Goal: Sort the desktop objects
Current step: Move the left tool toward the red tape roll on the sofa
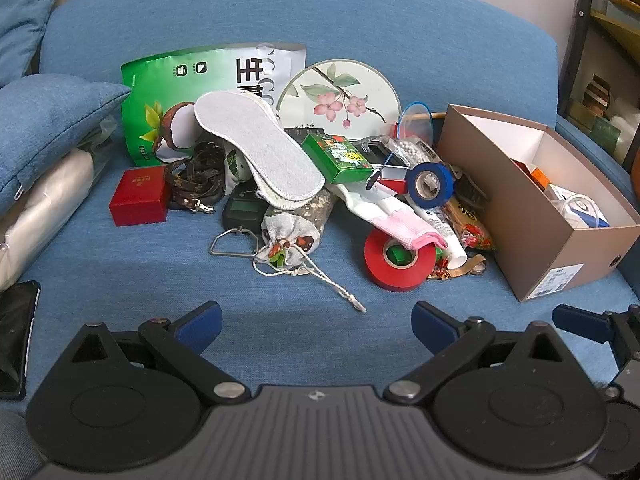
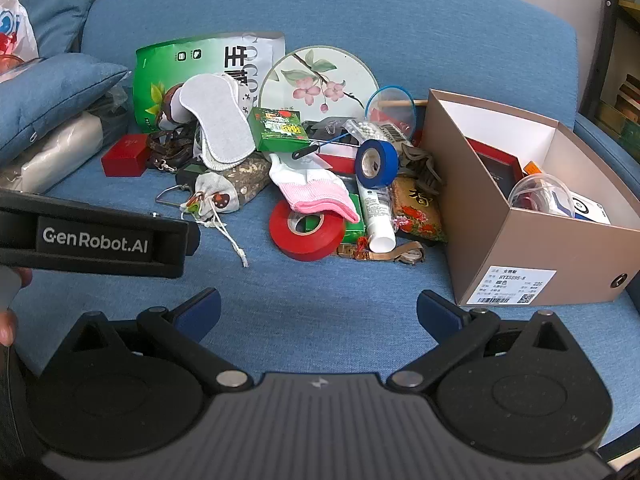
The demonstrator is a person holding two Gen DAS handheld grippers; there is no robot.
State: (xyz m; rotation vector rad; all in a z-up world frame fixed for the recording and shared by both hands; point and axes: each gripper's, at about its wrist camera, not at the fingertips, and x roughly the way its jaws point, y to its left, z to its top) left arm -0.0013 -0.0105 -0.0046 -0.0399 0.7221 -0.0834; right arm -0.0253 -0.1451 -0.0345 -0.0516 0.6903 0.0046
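Clutter heaped mid-frame on the blue sofa seat (image 1: 120,272), red tape roll (image 1: 399,258) nearest, awaits sorting into the cardboard box (image 1: 560,248) at right; left gripper (image 1: 316,322) and right gripper (image 2: 318,312) hover below, fully spread, empty.

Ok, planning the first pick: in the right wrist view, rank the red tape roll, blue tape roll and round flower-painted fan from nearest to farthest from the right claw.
1. Red tape roll: closest, ahead of the open right claw.
2. Blue tape roll: mid-pile, slightly right.
3. Round flower-painted fan: farthest, at the sofa back.
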